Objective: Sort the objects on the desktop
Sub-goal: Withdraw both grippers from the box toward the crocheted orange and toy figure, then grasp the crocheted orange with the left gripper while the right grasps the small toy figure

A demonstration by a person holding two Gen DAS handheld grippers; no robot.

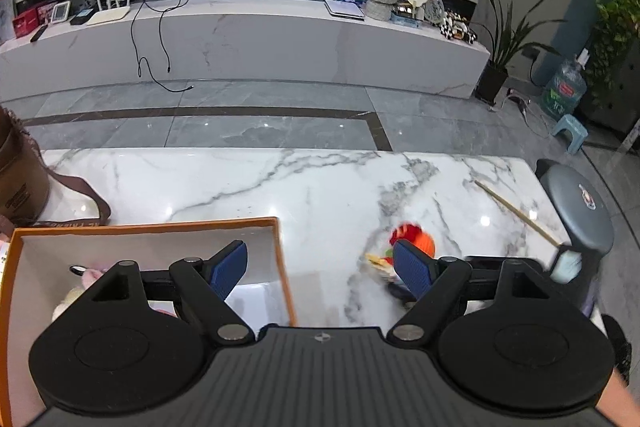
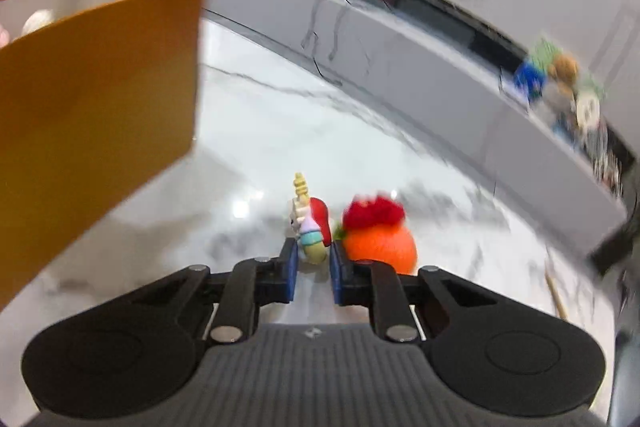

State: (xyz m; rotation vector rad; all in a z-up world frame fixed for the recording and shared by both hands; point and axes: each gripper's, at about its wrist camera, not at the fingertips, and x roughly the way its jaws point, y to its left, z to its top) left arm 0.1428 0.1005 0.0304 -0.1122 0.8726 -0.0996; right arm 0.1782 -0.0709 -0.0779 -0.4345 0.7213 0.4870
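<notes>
Now the right gripper [image 2: 313, 259] is squeezing the little toy figure [image 2: 308, 227] beside the orange ball [image 2: 380, 243], the left gripper [image 1: 320, 267] is hanging wide open, and the toy may be slipping before reaching the box [image 2: 100, 67].

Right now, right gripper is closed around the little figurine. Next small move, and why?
Probably lift the right gripper straight up a little. Its fingers already pinch the figurine at its base, and the orange plush ball sits close beside it, so sliding sideways could knock it. Then carry toward the orange box on the left.
</notes>
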